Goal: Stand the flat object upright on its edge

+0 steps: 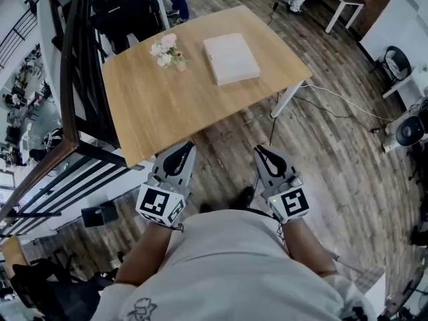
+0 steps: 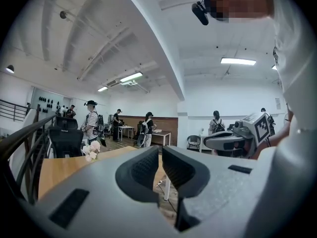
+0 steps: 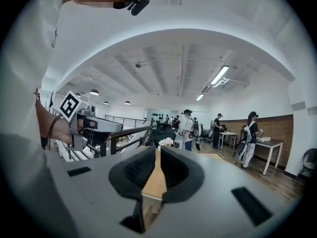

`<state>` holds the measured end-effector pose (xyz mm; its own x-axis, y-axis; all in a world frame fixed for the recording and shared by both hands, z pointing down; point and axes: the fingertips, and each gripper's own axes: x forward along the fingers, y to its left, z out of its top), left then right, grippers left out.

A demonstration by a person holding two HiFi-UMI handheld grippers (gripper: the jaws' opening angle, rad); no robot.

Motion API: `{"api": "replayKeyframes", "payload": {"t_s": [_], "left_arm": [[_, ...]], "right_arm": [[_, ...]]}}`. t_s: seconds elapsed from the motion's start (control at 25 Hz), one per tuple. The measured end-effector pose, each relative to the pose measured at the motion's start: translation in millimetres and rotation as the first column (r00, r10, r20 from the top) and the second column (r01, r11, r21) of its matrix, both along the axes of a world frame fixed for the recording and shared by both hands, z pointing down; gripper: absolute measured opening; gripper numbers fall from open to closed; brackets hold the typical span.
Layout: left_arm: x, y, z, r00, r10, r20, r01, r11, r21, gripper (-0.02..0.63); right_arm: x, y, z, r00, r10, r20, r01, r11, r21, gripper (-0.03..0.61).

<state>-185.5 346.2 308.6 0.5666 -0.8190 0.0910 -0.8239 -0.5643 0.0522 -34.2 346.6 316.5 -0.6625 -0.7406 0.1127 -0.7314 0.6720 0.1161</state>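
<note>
You hold two grippers level in front of your body, both short of the one wooden table and over the plank floor. The left gripper has its jaws drawn together to a thin slit with nothing between them, and the right gripper is the same, pinched narrow and empty. The single flat object, a white slab, lies flat on its broad face on the far right part of the tabletop, well apart from both grippers. One small bunch of pale flowers sits near its left side, not touching it. One black office chair stands beyond the table's far edge, and one dark railing runs along your left.
</note>
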Motion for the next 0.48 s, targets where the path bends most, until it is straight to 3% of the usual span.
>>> {"api": "replayKeyframes", "payload": {"t_s": [0.2, 0.36, 0.48], "left_arm": [[16.5, -24.1, 7.6, 1.000, -0.014, -0.002, 0.014, 1.000, -0.015, 0.145], [39.8, -39.2, 9.9, 1.000, -0.009, -0.007, 0.009, 1.000, -0.021, 0.209], [59.6, -50.8, 15.1, 1.000, -0.009, -0.008, 0.009, 0.999, -0.035, 0.219]], "right_arm": [[18.2, -26.6, 5.2, 1.000, -0.005, 0.019, 0.006, 1.000, -0.026, 0.196], [40.2, -43.9, 8.8, 1.000, -0.022, 0.022, 0.023, 0.999, -0.044, 0.245], [59.8, -56.5, 14.5, 0.999, -0.034, 0.022, 0.035, 0.998, -0.058, 0.254]]}}
